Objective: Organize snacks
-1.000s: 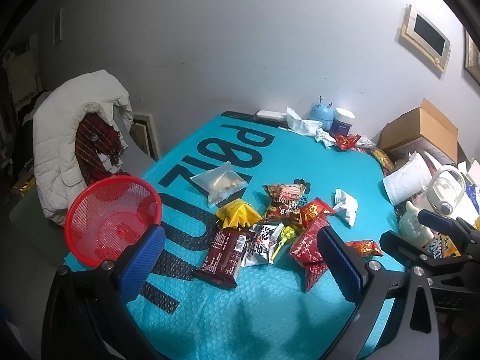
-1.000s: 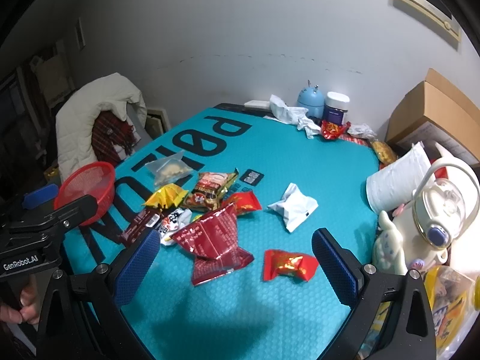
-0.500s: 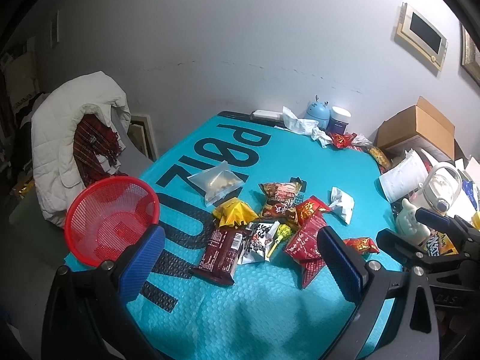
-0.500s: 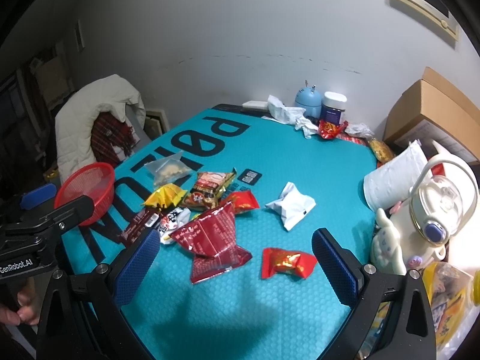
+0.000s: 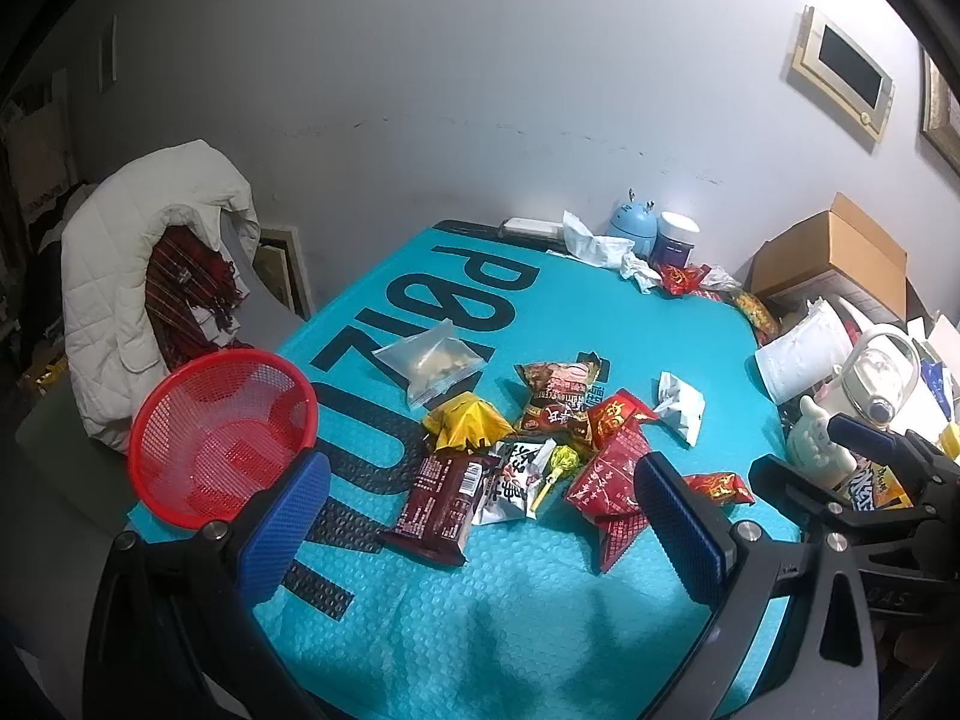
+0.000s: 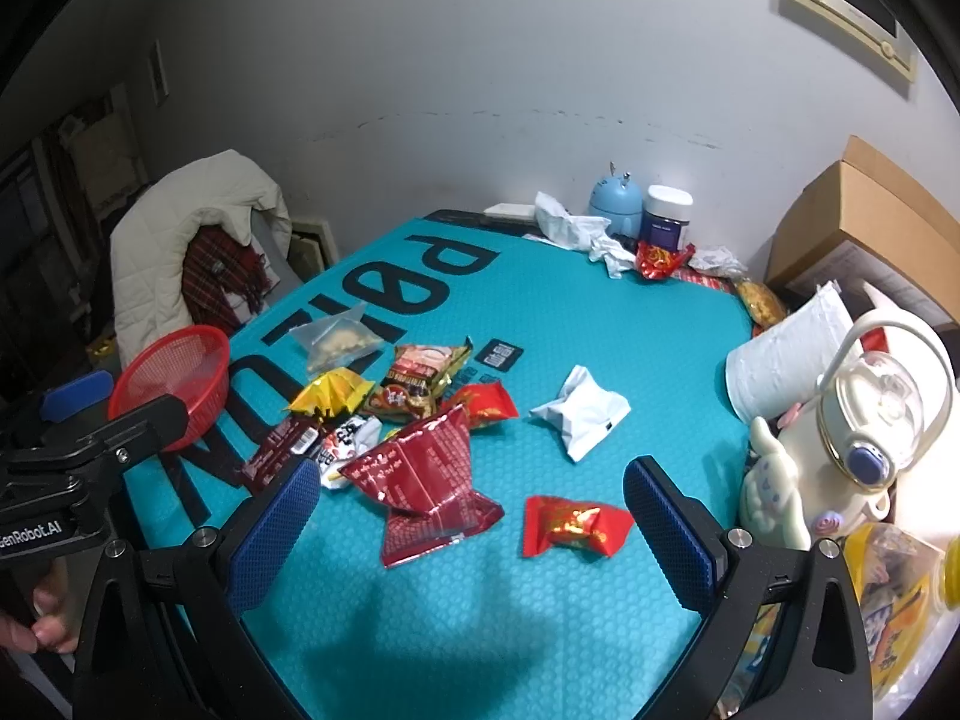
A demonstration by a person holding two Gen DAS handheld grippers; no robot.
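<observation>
Nothing is being gripped yet: the left gripper (image 5: 480, 516) and right gripper (image 6: 471, 516) are being held spread wide above the near edge of the tabletop (image 5: 540, 630). The snacks (image 5: 540, 444) are lying mid-table, the red basket (image 5: 222, 438) at the left edge. Judged next: a packet is to be straddled and pinched.

basket (image 5: 222, 438) red mesh; mat (image 5: 540, 618) teal, black letters; scarf (image 5: 192, 294) red plaid
</observation>
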